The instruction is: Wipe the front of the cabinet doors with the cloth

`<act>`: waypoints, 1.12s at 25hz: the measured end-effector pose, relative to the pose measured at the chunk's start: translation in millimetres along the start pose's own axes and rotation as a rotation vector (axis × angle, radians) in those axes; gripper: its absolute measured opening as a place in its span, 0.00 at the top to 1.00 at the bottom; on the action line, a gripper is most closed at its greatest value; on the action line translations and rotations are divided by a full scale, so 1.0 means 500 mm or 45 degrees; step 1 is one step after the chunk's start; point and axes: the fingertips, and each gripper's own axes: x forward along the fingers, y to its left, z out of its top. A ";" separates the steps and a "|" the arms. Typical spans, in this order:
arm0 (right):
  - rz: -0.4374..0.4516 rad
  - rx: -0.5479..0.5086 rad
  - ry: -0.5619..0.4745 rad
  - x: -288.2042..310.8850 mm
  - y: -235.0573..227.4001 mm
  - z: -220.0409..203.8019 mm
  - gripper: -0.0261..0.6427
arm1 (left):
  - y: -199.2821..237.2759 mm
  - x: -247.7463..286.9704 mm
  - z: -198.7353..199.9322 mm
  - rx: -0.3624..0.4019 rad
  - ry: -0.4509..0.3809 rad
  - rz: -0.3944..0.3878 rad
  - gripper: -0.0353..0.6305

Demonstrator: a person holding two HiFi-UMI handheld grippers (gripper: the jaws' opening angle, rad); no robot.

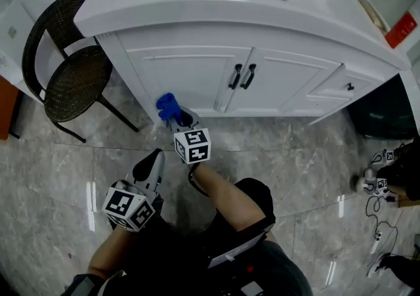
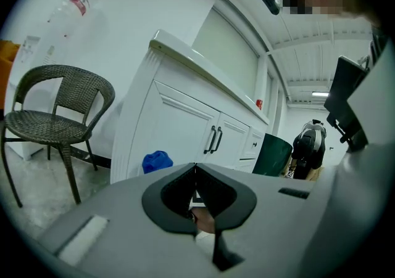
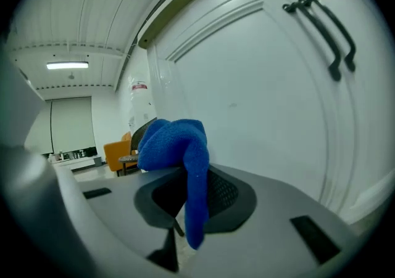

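Right gripper (image 3: 191, 192): fingers (image 3: 227, 193) pinch the blue cloth (image 3: 176, 144) — its tail hangs down between them.
Cloth place: low at the outer edge of the left door (image 1: 180, 75); contact cannot be told.
Left gripper (image 2: 196, 171): fingers (image 2: 165, 200) pressed together, bare, held back over the floor (image 1: 295, 157).
Room: open floor along the cabinet (image 1: 275, 107); one chair (image 1: 72, 68) to its left.
Count: two doors, two handles (image 1: 241, 76) — one cloth.

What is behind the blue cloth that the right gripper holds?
The white left cabinet door, low down. The blue cloth, pinched in the right gripper, covers the patch directly behind it, so contact cannot be confirmed.
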 end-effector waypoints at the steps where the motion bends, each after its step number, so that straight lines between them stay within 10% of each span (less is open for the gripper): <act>1: 0.017 0.000 0.007 0.023 0.017 -0.010 0.89 | 0.010 -0.010 -0.004 -0.003 0.008 0.018 0.94; 15: 0.021 -0.200 0.060 0.104 0.012 -0.052 0.89 | 0.073 -0.056 -0.019 -0.031 0.025 0.131 0.94; 28: -0.501 -0.055 0.025 -0.151 -0.336 -0.022 0.89 | -0.064 0.057 -0.023 0.022 0.049 -0.132 0.94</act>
